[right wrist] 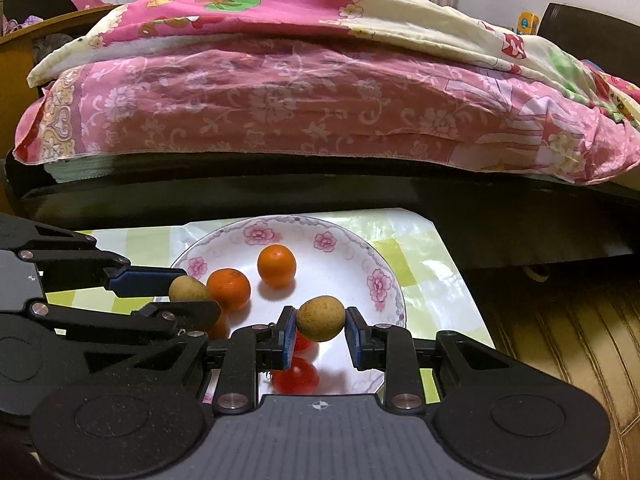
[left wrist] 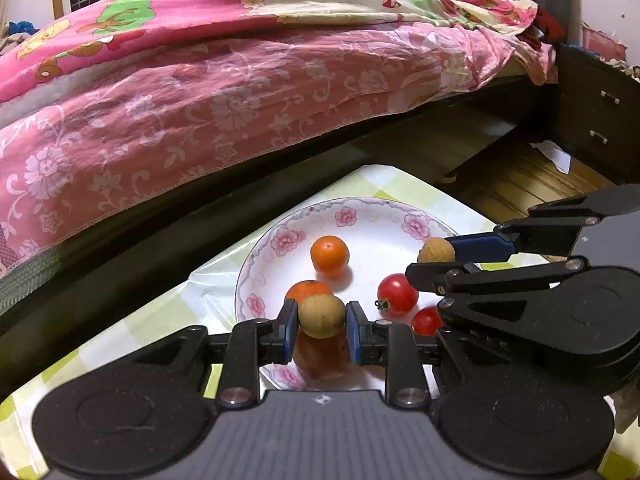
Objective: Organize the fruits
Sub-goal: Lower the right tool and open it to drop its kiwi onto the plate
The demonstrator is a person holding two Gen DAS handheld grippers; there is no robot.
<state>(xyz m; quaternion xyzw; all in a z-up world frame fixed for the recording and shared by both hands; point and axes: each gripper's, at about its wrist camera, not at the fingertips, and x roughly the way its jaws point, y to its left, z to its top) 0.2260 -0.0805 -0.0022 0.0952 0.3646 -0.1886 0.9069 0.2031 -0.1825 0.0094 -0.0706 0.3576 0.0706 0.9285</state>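
A white plate with pink flowers [left wrist: 360, 216] [right wrist: 352, 248] sits on a green checked table. It holds two small oranges [left wrist: 329, 255] [right wrist: 276, 265] and two red cherry tomatoes [left wrist: 397, 294] [right wrist: 295, 376]. My left gripper [left wrist: 322, 318] is shut on a tan longan [left wrist: 321, 316] just above the plate. My right gripper [right wrist: 320, 320] is shut on a second tan longan [right wrist: 321, 318], also above the plate. Each gripper shows in the other's view, the right [left wrist: 434, 256] and the left [right wrist: 190, 290], each with its longan.
A bed with a pink floral quilt [left wrist: 240, 92] [right wrist: 304, 92] and dark frame runs close behind the table. A dark nightstand [left wrist: 596, 120] stands at right. Wooden floor [right wrist: 560, 340] lies beyond the table's right edge.
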